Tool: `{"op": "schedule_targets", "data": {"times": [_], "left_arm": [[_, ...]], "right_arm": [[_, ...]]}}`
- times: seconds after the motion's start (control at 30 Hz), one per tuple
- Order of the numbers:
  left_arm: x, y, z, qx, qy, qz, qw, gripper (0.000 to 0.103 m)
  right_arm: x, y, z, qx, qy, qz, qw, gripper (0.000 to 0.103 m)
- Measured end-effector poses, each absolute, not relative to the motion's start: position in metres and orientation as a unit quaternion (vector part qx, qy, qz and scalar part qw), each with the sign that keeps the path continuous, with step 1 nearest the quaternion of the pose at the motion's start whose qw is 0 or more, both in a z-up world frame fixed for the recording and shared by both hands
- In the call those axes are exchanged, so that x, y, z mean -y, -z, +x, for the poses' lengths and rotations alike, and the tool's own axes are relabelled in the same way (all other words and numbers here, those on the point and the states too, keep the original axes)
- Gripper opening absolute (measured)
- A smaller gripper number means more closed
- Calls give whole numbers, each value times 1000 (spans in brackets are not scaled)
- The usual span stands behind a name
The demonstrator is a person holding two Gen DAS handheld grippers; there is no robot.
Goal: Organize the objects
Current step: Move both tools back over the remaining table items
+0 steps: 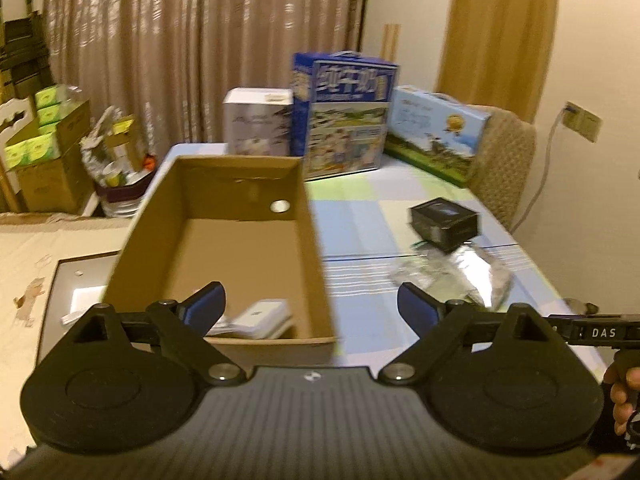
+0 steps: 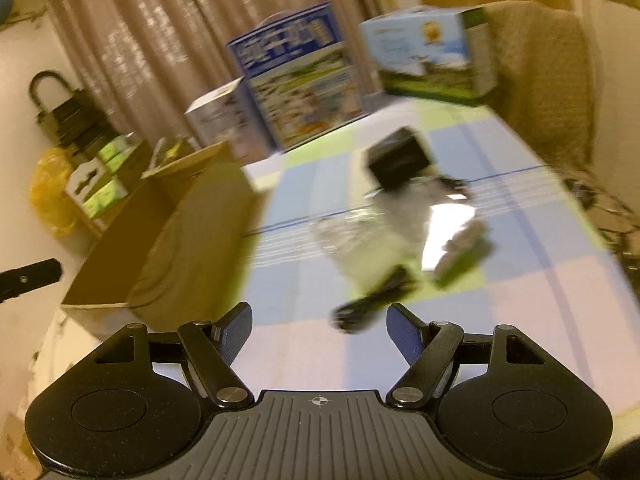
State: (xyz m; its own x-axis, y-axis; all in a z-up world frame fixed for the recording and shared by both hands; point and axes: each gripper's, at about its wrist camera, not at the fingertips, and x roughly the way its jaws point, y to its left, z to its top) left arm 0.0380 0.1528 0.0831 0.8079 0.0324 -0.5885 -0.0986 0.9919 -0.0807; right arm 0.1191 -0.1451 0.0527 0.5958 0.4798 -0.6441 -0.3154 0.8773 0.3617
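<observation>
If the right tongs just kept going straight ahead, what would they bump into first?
Probably the small dark object lying on the table just beyond the open right tongs. The heap of clear plastic wrapping sits behind it. The picture is blurred, so depth is uncertain.

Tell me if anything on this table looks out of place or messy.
Yes. Loose clutter lies beside the cardboard box: a small black box sits askew on crumpled clear plastic, and a dark object, too blurred to identify, lies nearer. The cardboard box holds only a white item.
</observation>
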Motion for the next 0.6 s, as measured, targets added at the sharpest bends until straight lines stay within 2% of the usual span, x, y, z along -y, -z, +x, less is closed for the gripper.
{"op": "schedule_targets", "data": {"times": [0.13, 0.6], "left_arm": [[-117, -84, 42, -308, -6, -44, 950, 94], [-34, -49, 61, -342, 68, 5, 937, 93]], "right_arm": [[182, -61, 110, -376, -195, 113, 899, 72], [242, -66, 98, -358, -151, 135, 911, 72]]}}
